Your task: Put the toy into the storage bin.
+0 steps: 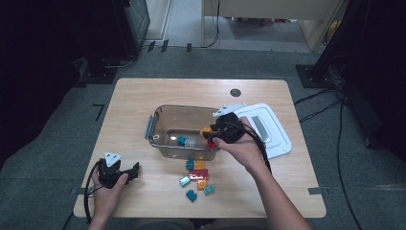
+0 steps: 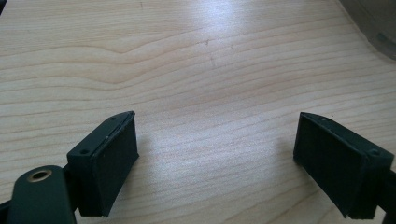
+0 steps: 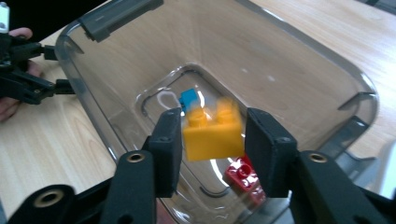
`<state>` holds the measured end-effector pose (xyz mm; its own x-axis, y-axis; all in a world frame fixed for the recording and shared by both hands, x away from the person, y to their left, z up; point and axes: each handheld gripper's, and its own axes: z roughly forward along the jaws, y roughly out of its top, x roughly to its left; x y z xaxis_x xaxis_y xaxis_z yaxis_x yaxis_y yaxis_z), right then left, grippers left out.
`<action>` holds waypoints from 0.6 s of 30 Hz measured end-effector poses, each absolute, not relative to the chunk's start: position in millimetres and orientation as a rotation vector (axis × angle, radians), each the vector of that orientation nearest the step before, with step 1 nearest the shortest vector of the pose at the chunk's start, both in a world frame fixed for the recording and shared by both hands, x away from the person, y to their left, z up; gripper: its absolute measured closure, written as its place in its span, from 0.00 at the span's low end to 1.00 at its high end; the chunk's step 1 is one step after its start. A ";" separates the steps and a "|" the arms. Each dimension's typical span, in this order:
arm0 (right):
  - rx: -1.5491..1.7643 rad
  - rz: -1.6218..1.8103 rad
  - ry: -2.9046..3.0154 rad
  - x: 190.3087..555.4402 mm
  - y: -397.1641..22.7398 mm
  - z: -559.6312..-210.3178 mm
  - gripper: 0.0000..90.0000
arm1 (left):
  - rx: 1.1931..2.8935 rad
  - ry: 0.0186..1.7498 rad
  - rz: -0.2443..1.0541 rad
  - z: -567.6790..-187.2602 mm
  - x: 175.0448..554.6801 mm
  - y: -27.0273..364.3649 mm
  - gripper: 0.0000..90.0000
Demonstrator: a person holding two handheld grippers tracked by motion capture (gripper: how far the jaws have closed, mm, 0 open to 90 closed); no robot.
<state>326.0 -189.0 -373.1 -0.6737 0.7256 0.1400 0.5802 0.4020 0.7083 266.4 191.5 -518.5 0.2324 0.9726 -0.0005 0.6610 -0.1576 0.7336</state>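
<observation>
Right hand-held gripper (image 3: 212, 140) brackets a blurred, two-studded orange brick (image 3: 214, 134).

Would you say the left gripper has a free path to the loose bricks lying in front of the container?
Probably yes: the left gripper is open, holds nothing, and bare table lies between it and the loose bricks.

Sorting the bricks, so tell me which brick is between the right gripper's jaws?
The yellow brick, over the clear bin; the blue and red ones lie inside it.
</observation>
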 end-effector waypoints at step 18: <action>1.190 1.116 2.417 308.6 -209.2 -371.7 0.27 | 1.899 1.495 0.652 -518.3 266.4 191.7 0.15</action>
<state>308.6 -209.2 -371.7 -0.6456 0.7537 0.1230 0.5824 0.3819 0.7176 266.4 191.7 -518.3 0.2346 0.9721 0.0000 0.6618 -0.1597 0.7325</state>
